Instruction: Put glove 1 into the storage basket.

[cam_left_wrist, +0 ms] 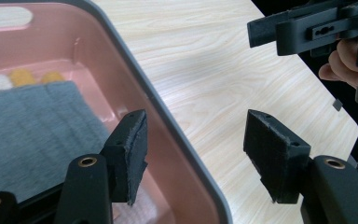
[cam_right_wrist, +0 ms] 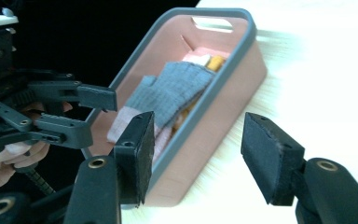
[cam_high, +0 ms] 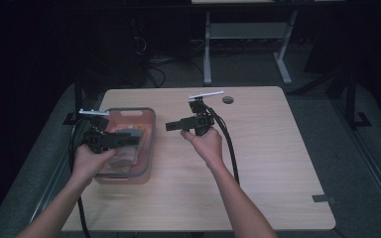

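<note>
A pink bin with a grey rim (cam_high: 150,144) stands on the left part of the wooden table (cam_high: 278,148). Inside lie a grey knitted cloth (cam_left_wrist: 32,135), a pale pink cloth (cam_right_wrist: 121,123) and small yellow pieces (cam_left_wrist: 23,77) near the far end. My left gripper (cam_high: 134,139) hovers over the bin, open, one jaw above the bin's inside and the other past the rim (cam_left_wrist: 168,121), with nothing between them. My right gripper (cam_high: 171,126) is held above the table just right of the bin, pointing at its side wall (cam_right_wrist: 223,121), open and empty.
A round cable hole (cam_high: 227,100) sits near the table's far edge. A strip of dark tape (cam_high: 323,199) marks the front right corner. Black cables (cam_high: 228,148) trail from the right gripper across the table. A white desk frame (cam_high: 207,49) stands beyond, on the dark floor.
</note>
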The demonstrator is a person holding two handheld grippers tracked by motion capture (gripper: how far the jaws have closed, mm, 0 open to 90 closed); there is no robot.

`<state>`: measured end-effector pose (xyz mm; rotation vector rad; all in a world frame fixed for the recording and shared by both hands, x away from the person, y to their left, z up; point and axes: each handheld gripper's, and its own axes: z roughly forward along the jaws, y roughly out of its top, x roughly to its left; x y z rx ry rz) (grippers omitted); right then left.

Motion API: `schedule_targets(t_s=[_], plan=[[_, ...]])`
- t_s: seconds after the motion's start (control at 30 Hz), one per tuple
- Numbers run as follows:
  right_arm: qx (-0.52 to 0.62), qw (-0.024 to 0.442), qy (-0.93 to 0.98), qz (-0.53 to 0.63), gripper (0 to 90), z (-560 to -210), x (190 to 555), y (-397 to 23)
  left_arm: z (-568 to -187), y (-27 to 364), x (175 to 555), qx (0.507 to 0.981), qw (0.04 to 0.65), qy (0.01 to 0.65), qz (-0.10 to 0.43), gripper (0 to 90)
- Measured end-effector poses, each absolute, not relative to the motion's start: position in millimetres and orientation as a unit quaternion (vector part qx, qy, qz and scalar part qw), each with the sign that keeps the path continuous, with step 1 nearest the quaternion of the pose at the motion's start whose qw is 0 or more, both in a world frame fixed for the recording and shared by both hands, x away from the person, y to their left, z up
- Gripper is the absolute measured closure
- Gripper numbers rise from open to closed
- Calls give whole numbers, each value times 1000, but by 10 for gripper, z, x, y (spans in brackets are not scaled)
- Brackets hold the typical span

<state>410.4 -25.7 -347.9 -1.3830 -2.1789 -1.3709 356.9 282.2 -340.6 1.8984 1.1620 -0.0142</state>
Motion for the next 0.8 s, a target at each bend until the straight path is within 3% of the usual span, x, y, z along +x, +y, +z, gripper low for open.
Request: schedule_targets(t_s=[0.8], plan=[[-502, 104, -717, -472, 424, -3580, 4022, -774, -3384, 2511, 3585, 780, 443, 442, -14, 368]])
